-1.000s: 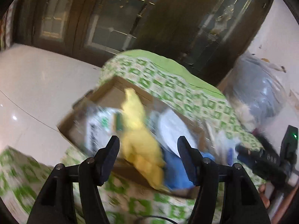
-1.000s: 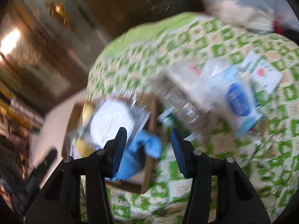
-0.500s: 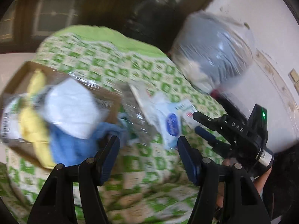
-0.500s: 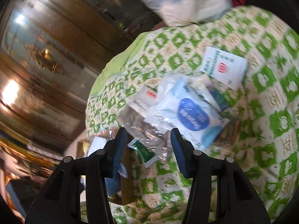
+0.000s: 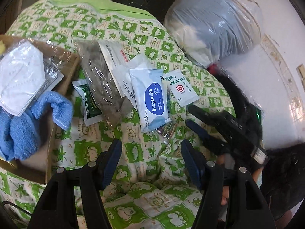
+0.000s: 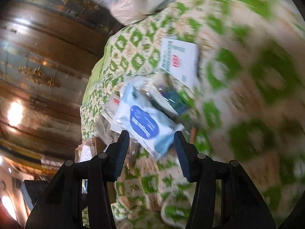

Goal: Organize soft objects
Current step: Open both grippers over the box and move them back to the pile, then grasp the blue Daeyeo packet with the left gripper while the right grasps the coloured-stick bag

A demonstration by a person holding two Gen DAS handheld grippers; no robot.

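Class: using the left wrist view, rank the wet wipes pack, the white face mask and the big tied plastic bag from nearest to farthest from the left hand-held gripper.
1. wet wipes pack, just ahead, centre.
2. white face mask, far left, on the cardboard box.
3. big tied plastic bag, top right, beyond the blanket.

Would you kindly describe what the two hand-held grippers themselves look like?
Both match: the left hand-held gripper and right hand-held gripper have black plastic arms with round metal rivets, ending in blue ribbed pads. No sleeve shows.
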